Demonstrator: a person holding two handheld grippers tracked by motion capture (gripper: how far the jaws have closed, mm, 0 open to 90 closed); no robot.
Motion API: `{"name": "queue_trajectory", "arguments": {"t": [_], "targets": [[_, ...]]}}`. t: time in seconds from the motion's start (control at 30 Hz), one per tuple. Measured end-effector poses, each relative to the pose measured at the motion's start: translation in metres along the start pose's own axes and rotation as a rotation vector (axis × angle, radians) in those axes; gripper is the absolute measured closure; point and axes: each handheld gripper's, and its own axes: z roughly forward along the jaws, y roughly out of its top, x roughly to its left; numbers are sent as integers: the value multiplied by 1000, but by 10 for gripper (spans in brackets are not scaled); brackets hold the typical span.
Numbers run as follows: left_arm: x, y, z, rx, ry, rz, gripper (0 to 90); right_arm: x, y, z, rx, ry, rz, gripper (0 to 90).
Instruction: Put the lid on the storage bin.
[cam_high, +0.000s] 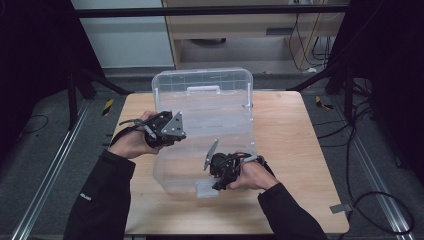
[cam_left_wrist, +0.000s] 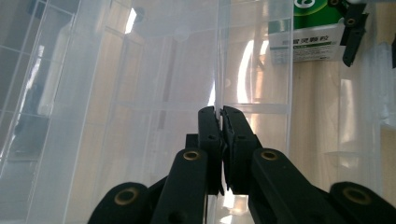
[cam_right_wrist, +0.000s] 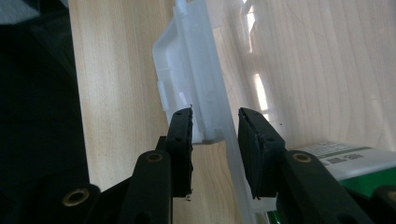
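Pale wooden square table (cam_high: 290, 150), smooth grain. Clear ribbed plastic storage box (cam_high: 210, 145) at centre, lid raised toward 12 o'clock. Left gripper (cam_left_wrist: 219, 122) at box's 9 o'clock wall, jaws pinched on thin clear edge. Right gripper (cam_right_wrist: 215, 128) at 6 o'clock, jaws parted, straddling front wall by white latch (cam_right_wrist: 175, 79). Green-white carton (cam_left_wrist: 308, 30) inside.

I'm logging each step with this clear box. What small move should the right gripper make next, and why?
Probably close the right gripper: its fingers stand open on either side of the clear box's front rim beside the latch, not yet pinching it, while the left gripper is already shut on a side wall.
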Motion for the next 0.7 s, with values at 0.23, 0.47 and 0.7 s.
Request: {"name": "queue_trajectory", "arguments": {"t": [0.23,0.47,0.7], "targets": [[-9,-1,-3,9,6,-2,867,3,-3,-1,-8,-8,-7,659],[-17,-3,-3,-9,9,-13,867,4,-4,-1,-14,-14,-11,657],[-25,-7,-4,-33,-17,-42,863,6,-5,0,-41,-38,0,692]]}}
